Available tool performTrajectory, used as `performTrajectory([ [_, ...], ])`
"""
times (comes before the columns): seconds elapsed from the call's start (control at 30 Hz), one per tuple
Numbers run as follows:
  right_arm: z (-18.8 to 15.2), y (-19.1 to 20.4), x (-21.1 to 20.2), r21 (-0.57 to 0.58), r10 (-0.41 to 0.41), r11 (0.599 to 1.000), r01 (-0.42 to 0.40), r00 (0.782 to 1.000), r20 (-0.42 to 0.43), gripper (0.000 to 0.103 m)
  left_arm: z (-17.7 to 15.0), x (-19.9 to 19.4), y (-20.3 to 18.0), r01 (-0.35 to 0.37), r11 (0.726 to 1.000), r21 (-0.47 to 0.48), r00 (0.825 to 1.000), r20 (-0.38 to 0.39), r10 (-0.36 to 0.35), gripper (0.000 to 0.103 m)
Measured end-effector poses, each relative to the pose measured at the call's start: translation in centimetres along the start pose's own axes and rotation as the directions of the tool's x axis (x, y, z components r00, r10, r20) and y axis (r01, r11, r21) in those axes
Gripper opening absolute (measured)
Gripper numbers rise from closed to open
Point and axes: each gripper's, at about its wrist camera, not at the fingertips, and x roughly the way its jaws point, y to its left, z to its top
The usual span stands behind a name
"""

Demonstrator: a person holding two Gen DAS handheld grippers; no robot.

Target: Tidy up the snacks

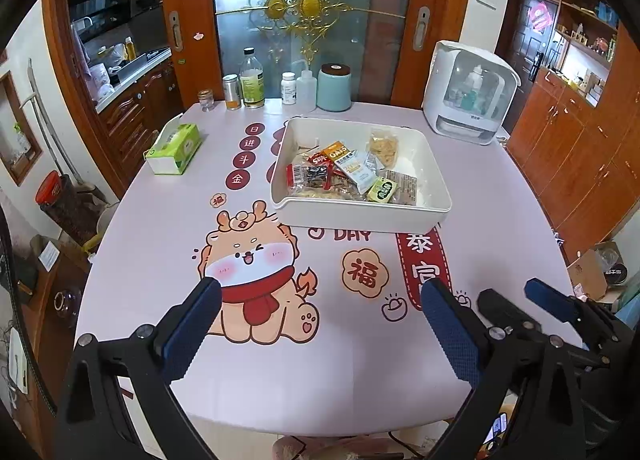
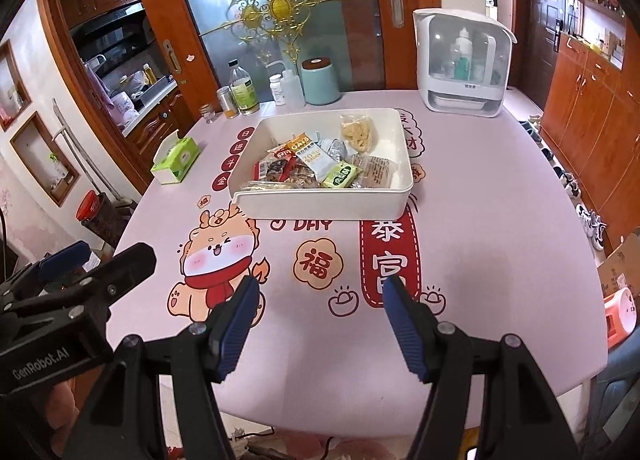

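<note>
Left gripper [image 1: 320,302]: jaws wide apart, nothing between them, blue pads [image 1: 450,326] facing each other, pitched down. Right gripper [image 2: 317,298]: jaws also parted, narrower than the left's, gap empty, same downward pitch. The two sit side by side, near but apart: right's fingers [image 1: 550,300] just outside left's right jaw, left's finger [image 2: 132,256] just outside right's left jaw.
</note>
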Motion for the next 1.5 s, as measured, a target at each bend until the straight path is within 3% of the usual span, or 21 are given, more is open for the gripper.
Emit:
performTrajectory([
  [0.63, -0.2, -0.4, -0.8, 0.035, -0.024, 0.999, 0.023, 0.999, 0.031, 0.065, -0.3, 0.6, -0.3, 0.004, 0.999, 0.037, 1.0, -0.028, -0.003, 0.099],
  [1.5, -0.4, -0.1, 0.0, 0.048, -0.038, 0.998, 0.038, 0.999, 0.003, 0.065, -0.3, 2.0, 0.3, 0.024, 0.999, 0.044, 0.998, -0.067, -0.021, 0.099],
])
